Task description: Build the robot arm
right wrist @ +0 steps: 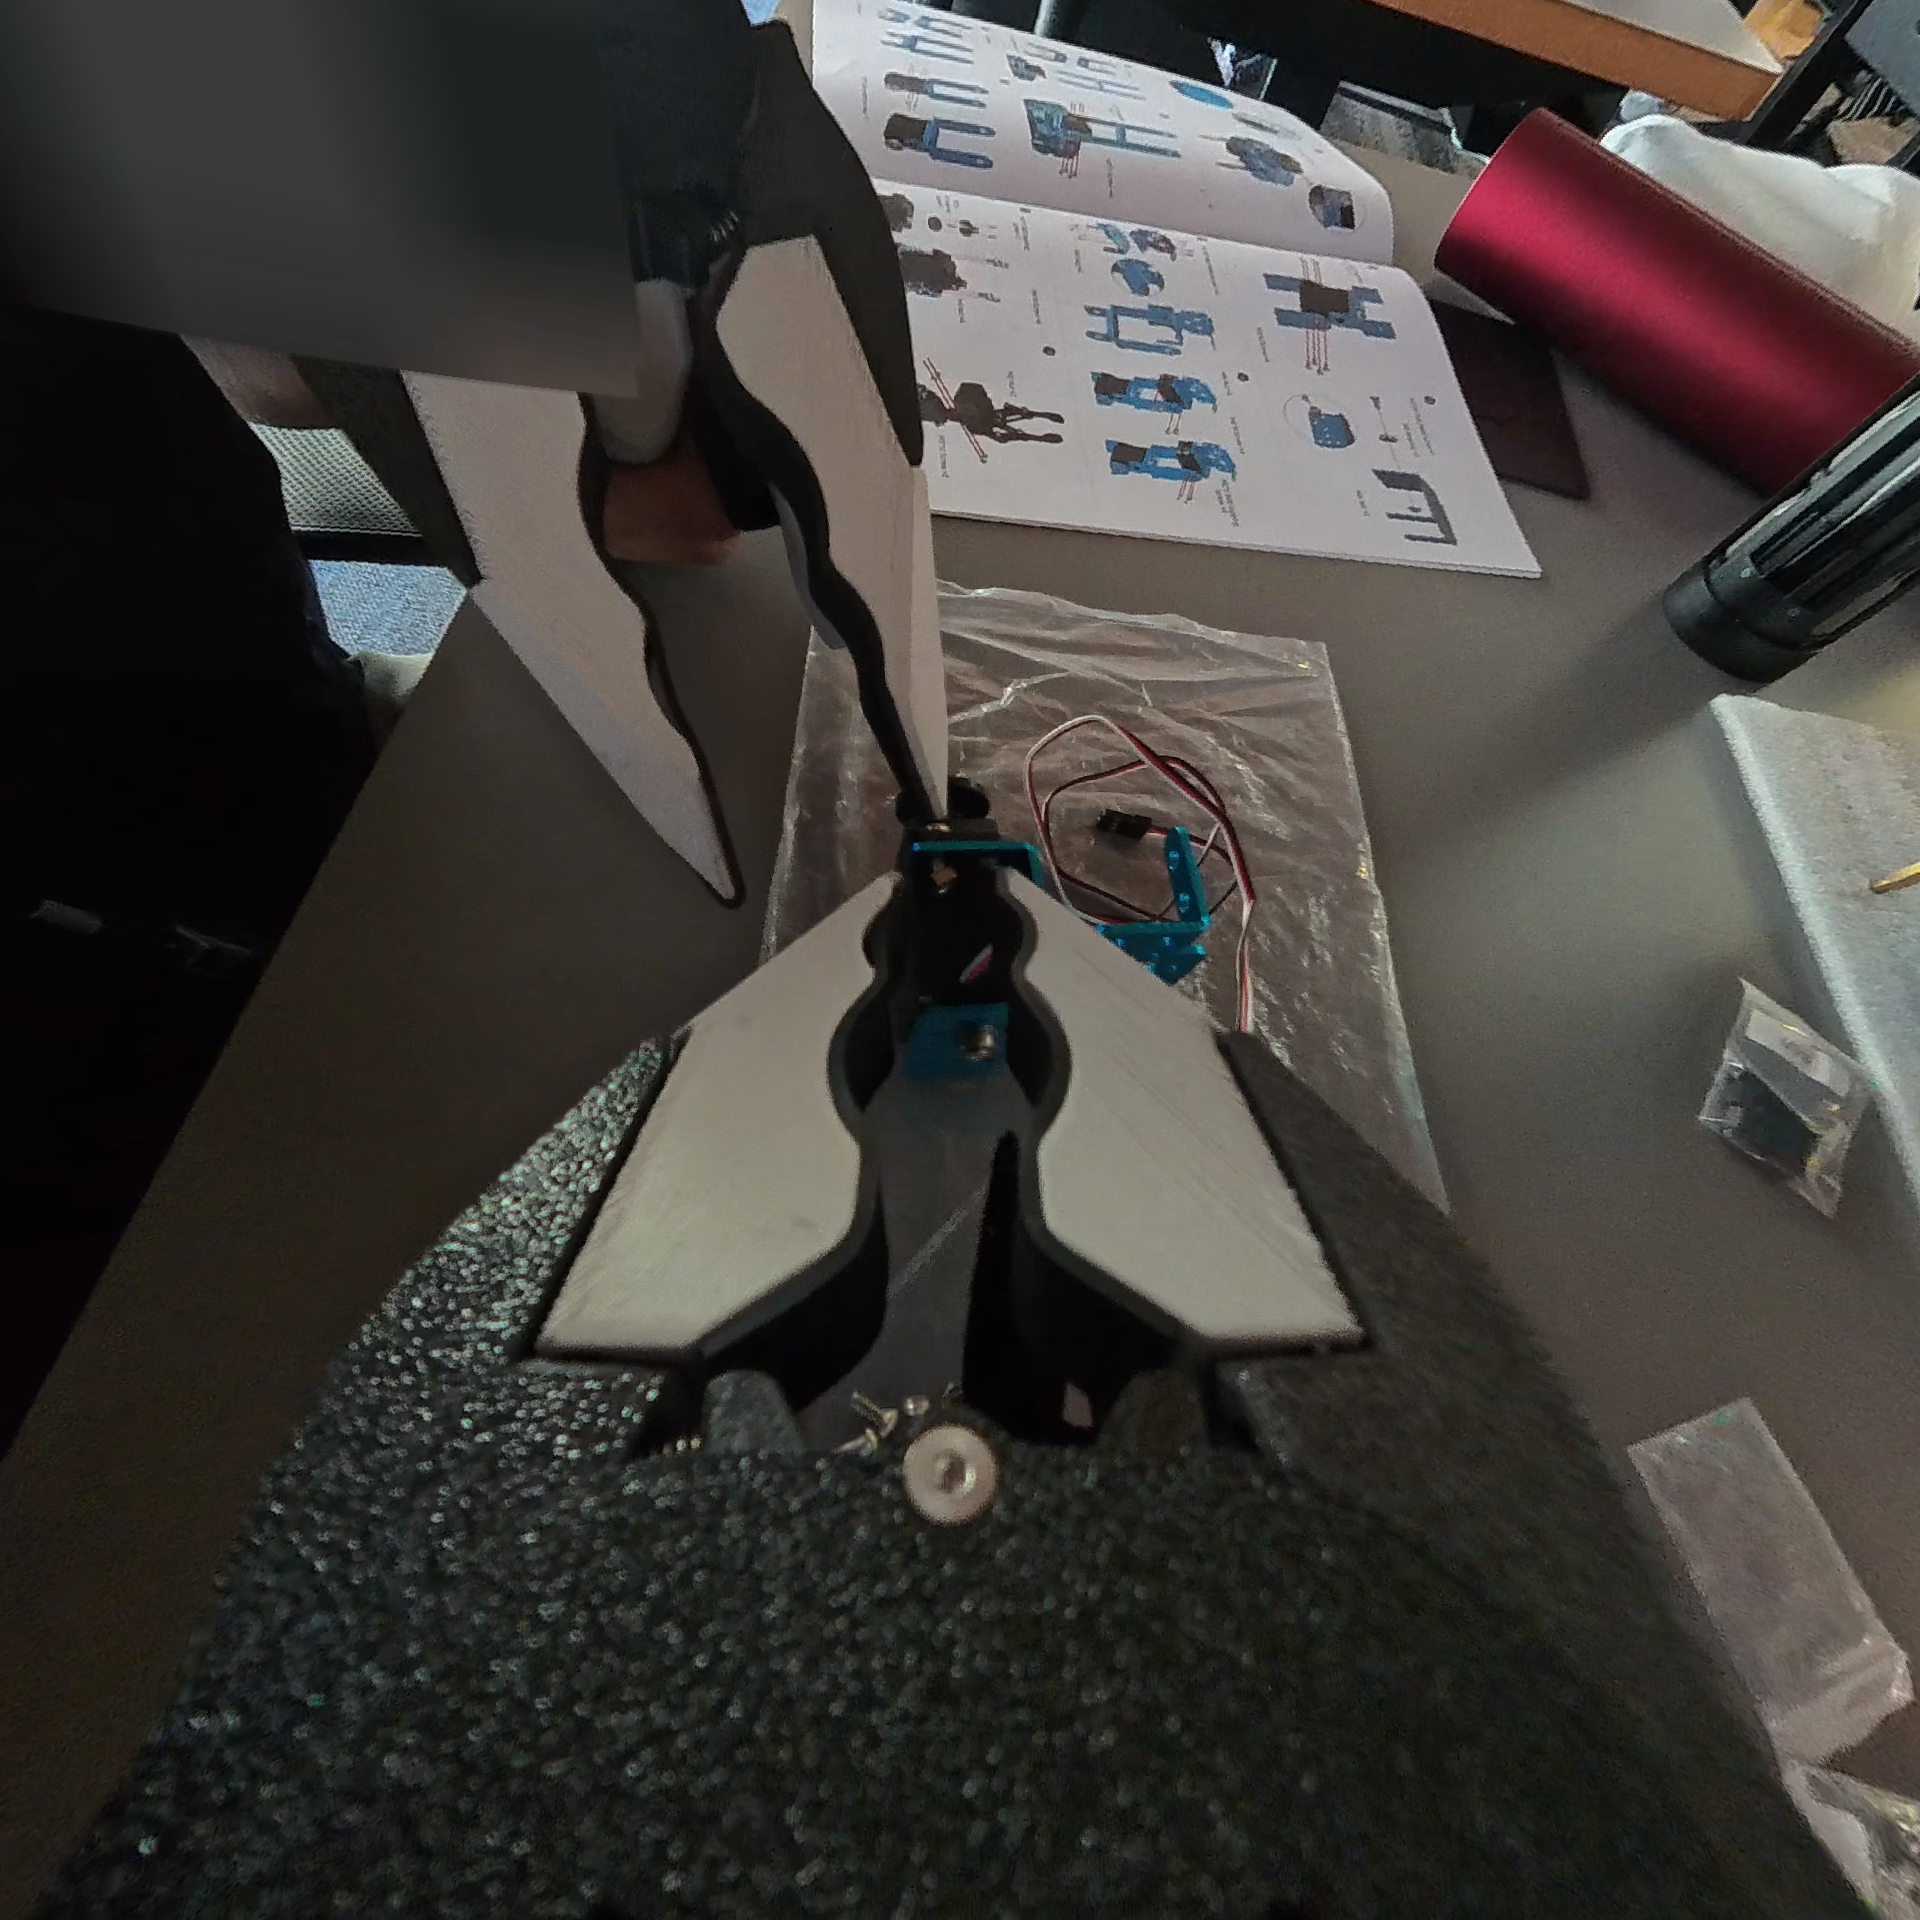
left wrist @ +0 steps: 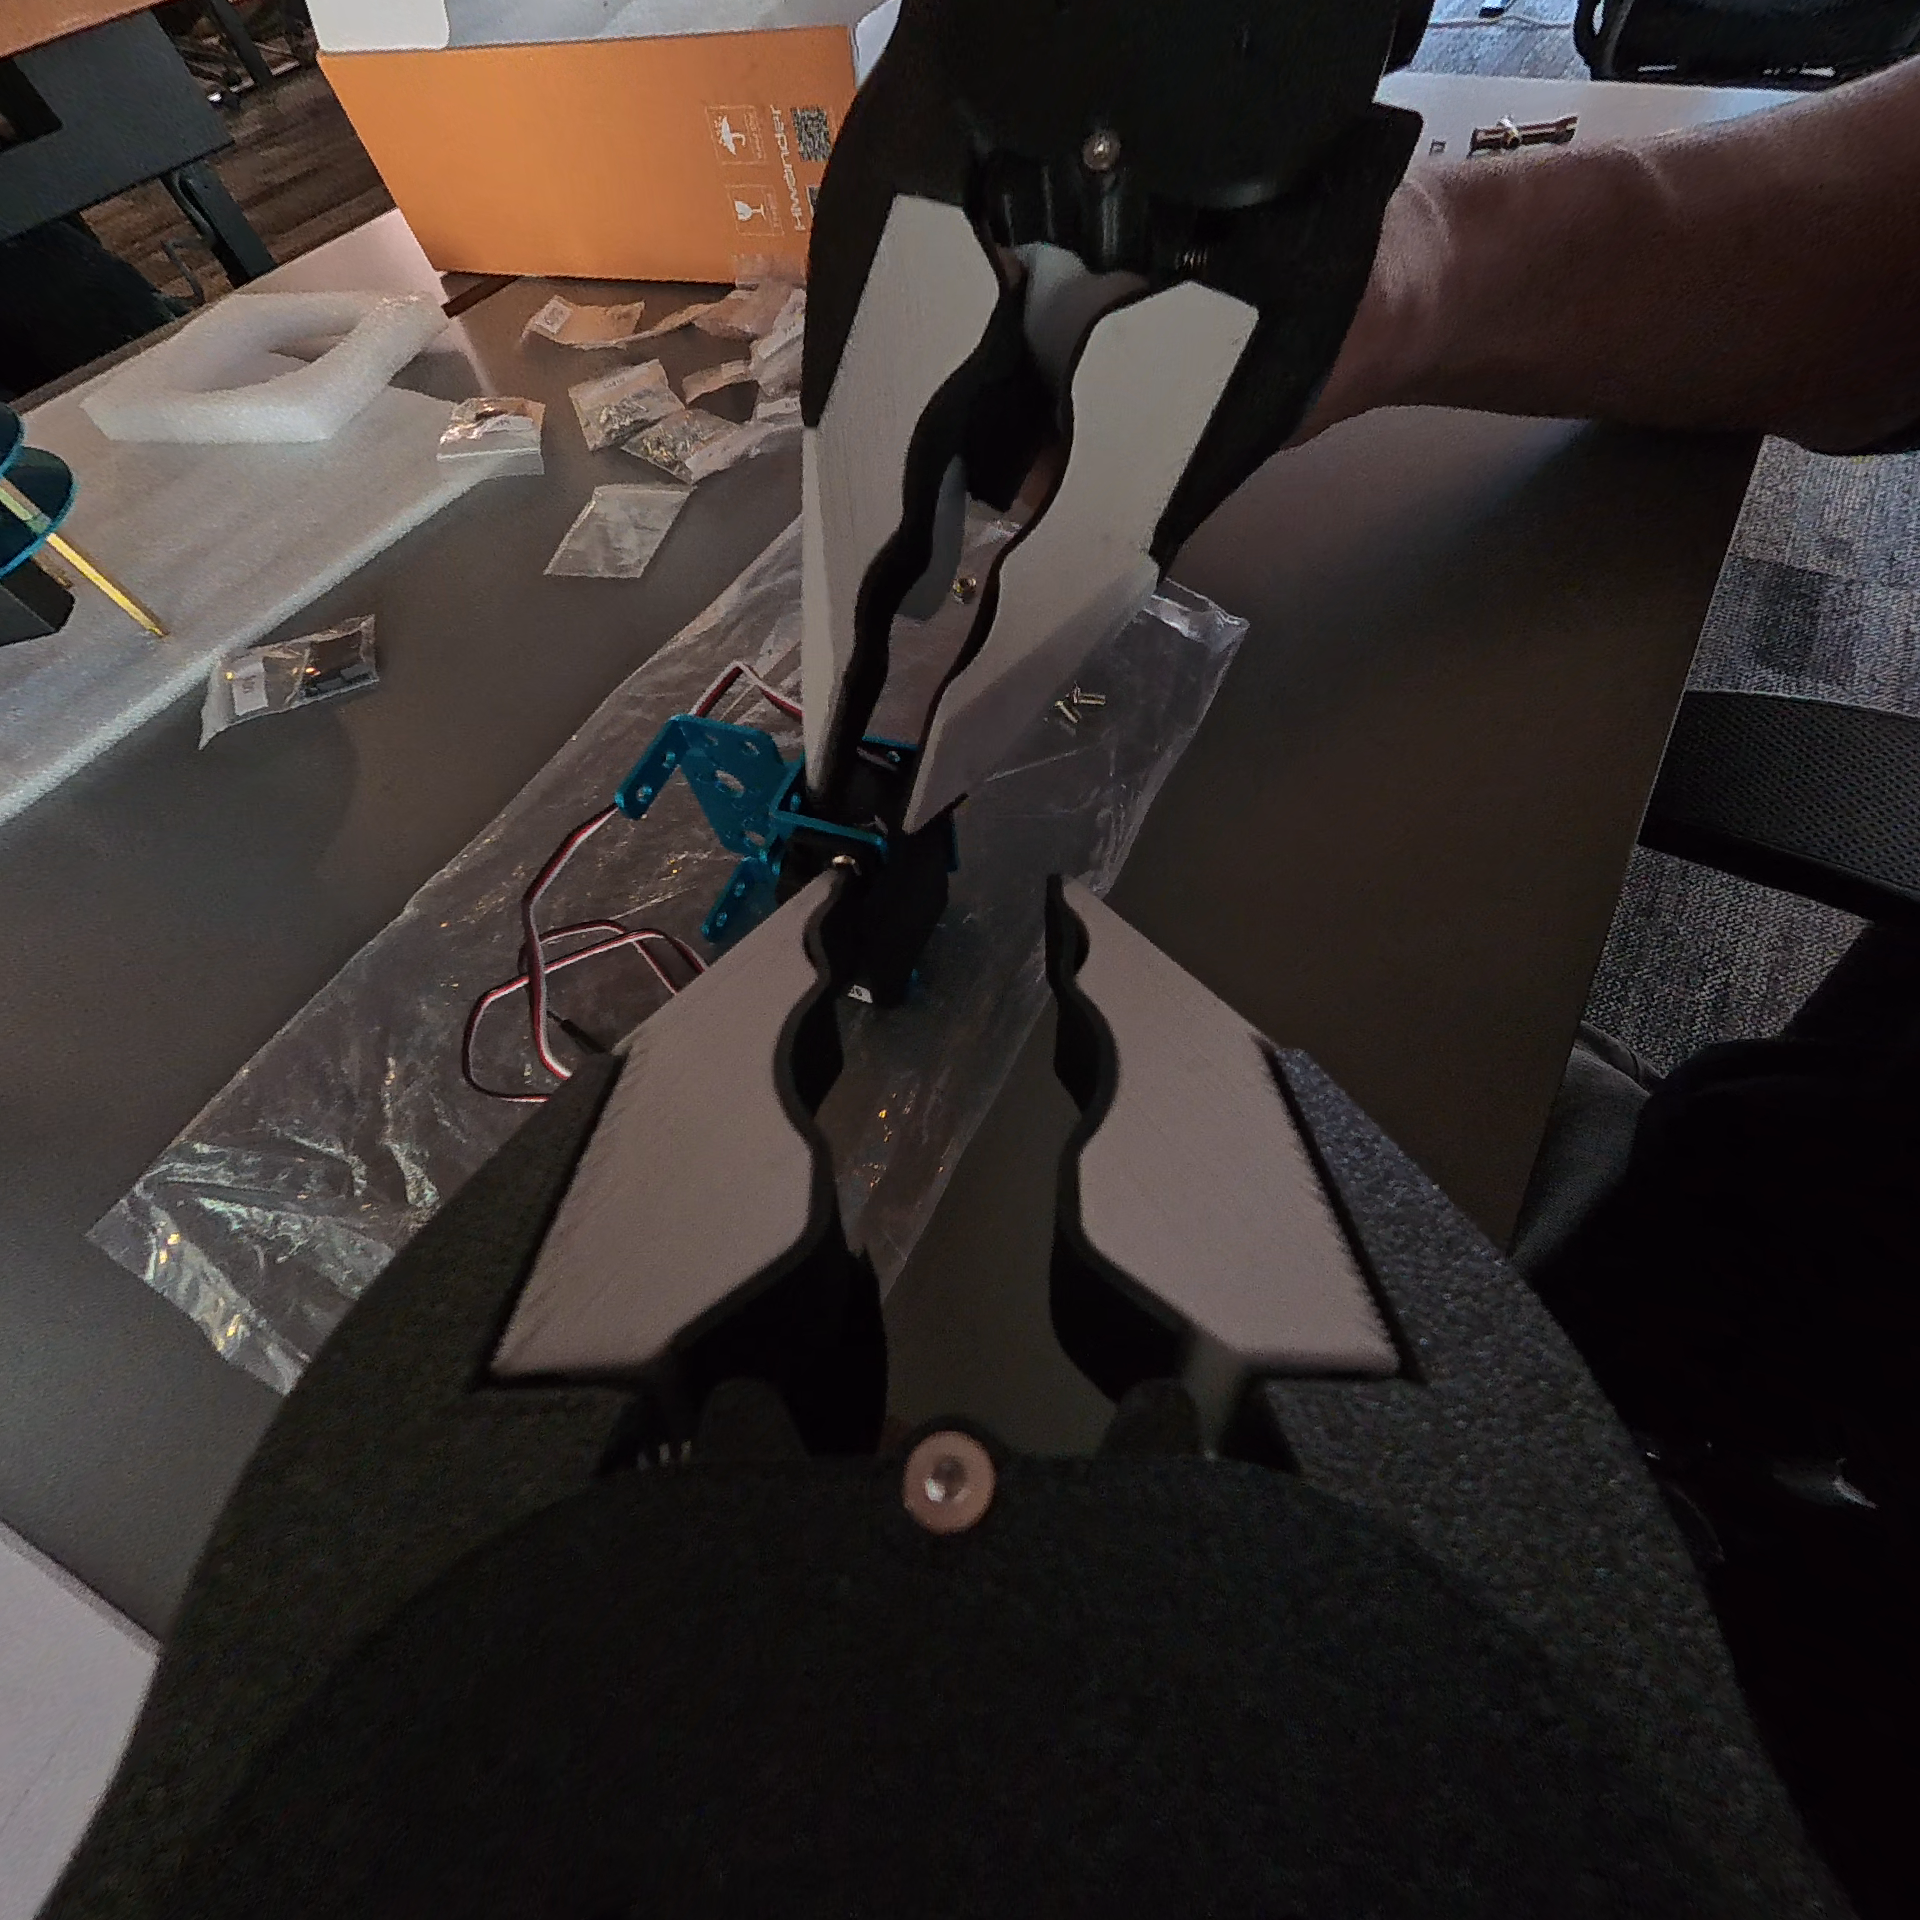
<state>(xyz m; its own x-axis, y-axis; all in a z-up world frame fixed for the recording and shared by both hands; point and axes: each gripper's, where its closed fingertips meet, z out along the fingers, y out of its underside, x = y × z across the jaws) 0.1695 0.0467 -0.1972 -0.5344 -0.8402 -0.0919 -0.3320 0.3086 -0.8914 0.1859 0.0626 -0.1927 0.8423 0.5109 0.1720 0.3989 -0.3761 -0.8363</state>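
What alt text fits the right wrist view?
The right tongs grip a black motor in a blue bracket over a plastic bag, with the left tongs open opposite. An open manual lies behind.

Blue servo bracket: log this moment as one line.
left tool: open, one finger against blue servo bracket | right tool: shut on blue servo bracket | under it: clear plastic bag on grey table
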